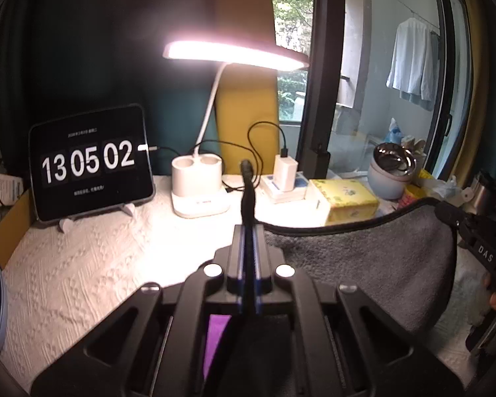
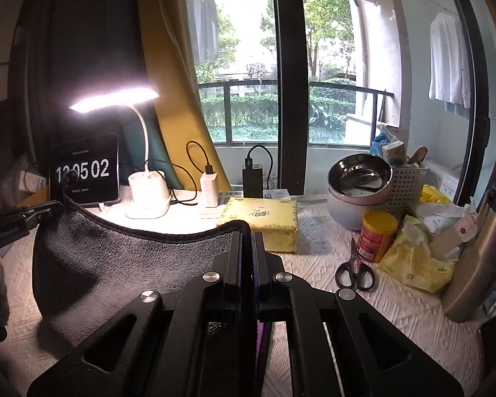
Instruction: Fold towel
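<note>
Left wrist view first: at the far left of the table [image 1: 82, 264], under its white textured cover, a tablet [image 1: 91, 162] stands showing 13 05 02. Right of it the lit desk lamp [image 1: 200, 195] sits on its white base, then a white charger [image 1: 285, 170] and a yellow tissue box [image 1: 345, 200]. My left tongs [image 1: 248, 231] are pinched narrow on the dark hemmed edge of the grey towel [image 1: 363, 264], which hangs in a sag across to my right tongs [image 1: 451, 215], also clamped on its edge.

Right wrist view, left to right: the left tongs [image 2: 54, 210] grip one top corner, the towel [image 2: 115, 264] droops between and above the table [image 2: 314, 231], and my right tongs [image 2: 246, 241] are closed tight on the other corner. Beyond lie black scissors [image 2: 355, 273], a red can [image 2: 377, 236], a steel bowl [image 2: 358, 173] and a white basket [image 2: 408, 183].
</note>
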The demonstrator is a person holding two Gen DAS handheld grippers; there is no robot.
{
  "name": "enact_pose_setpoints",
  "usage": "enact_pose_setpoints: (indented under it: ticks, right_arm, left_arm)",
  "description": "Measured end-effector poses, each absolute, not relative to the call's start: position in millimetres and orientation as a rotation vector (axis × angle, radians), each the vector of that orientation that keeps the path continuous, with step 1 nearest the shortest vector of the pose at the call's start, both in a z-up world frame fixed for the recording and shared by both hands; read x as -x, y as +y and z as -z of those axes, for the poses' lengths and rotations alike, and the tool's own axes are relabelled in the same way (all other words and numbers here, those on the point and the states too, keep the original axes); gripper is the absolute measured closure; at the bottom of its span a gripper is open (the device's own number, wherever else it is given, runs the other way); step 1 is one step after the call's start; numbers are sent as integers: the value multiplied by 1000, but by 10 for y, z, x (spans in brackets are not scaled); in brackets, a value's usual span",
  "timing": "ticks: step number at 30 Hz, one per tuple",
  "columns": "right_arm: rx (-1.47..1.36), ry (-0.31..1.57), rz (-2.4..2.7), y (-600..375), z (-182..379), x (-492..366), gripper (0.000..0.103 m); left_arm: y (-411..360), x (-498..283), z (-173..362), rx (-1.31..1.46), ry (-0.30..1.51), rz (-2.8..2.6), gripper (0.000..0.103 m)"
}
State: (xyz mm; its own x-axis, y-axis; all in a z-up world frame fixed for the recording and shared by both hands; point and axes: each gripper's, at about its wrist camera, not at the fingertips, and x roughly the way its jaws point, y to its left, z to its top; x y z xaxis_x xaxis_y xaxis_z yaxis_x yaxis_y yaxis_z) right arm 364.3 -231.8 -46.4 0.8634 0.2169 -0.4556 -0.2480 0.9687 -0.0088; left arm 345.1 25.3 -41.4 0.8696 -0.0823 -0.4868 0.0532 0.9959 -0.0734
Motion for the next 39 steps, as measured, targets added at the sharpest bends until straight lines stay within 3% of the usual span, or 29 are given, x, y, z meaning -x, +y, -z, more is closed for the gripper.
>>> enact_pose_setpoints:
  ticks: [16, 28, 31, 34, 35, 36, 37, 39]
  right_arm:
    - [235, 617, -151, -2084, 870, -4171, 97]
    - [291, 815, -123, -2063, 1267, -4478, 97]
    - [289, 835, -122, -2063, 1292, -4501, 97]
    - [286, 833, -120, -2061, 1277, -4484, 86]
    - [283, 830, -119, -2061, 1267, -4476, 77]
    - [280, 825, -117, -2061, 1249, -4464, 72]
    - [276, 818, -116, -2062, 1230, -4453, 71]
    - [270, 804, -110, -2071, 1182, -4421, 70]
  left_arm:
    - [233, -4039, 847, 50, 614, 34, 99]
    - [313, -4354, 1293, 77, 848, -11, 95]
    - [315, -4353, 1277, 79, 849, -20, 86]
    - [310, -4345, 1260, 78, 855, -36, 73]
    - [312, -4334, 1249, 78, 851, -39, 56]
    - [318, -4322, 1232, 87, 847, -36, 45]
    - [330, -4304, 1212, 98, 842, -31, 28]
    - [345, -4255, 1159, 110, 828, -28, 22]
